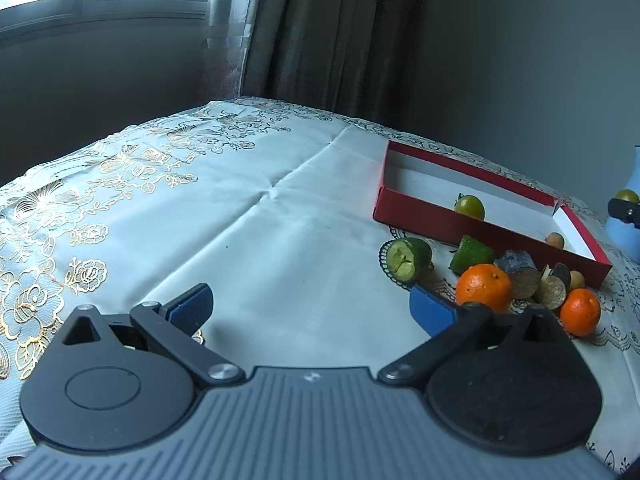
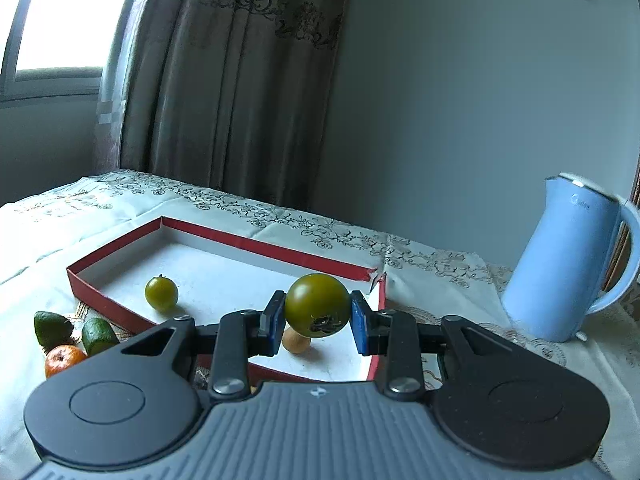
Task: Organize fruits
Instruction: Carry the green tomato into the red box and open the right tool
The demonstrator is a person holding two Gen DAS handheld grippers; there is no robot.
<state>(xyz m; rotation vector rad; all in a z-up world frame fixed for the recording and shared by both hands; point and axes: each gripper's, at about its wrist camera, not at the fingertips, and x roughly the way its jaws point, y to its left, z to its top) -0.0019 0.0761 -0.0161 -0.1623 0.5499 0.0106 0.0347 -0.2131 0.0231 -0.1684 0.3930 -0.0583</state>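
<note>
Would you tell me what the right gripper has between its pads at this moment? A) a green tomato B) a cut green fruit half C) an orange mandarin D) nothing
A: in the right wrist view the right gripper is shut on a green tomato, its blue pads pressing both sides, above the red tray.

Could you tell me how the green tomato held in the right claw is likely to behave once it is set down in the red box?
The green tomato is round and smooth, so it will probably roll on the red box floor. Its glossy skin may slip between the right claw pads. It looks firm, though hard squeezing could bruise it.
</note>
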